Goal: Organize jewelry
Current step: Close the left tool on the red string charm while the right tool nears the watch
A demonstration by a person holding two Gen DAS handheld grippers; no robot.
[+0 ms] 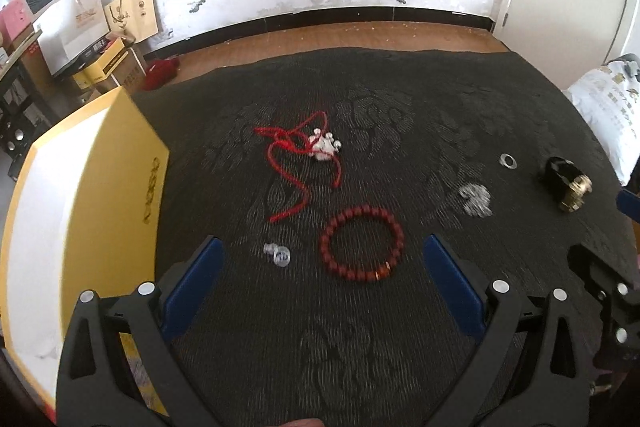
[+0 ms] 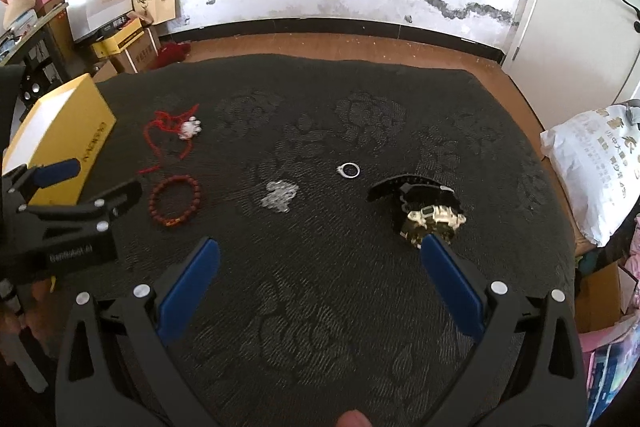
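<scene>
The left gripper [image 2: 60, 171] body carries small pale lettering reading roughly "GenRobot.AI". The yellow box [image 1: 120, 163] bears dark lettering along its side, too blurred to read. The white bag [image 2: 596, 163] shows unreadable blue characters.

Left gripper [image 1: 320, 251] over near edge of dark cloth [image 1: 400, 347], blue fingers [image 1: 196, 287] spread wide. Red bead bracelet [image 1: 362, 243] between fingertips, clear bead [image 1: 277, 254] just left of it. Red cord [image 1: 298, 157] with silver charm [image 1: 325, 146] mid-cloth. Ring [image 1: 508, 161], silver chain [image 1: 476, 199], watch [image 1: 566, 183] toward right edge. Yellow box [image 1: 120, 187] on left edge.
</scene>
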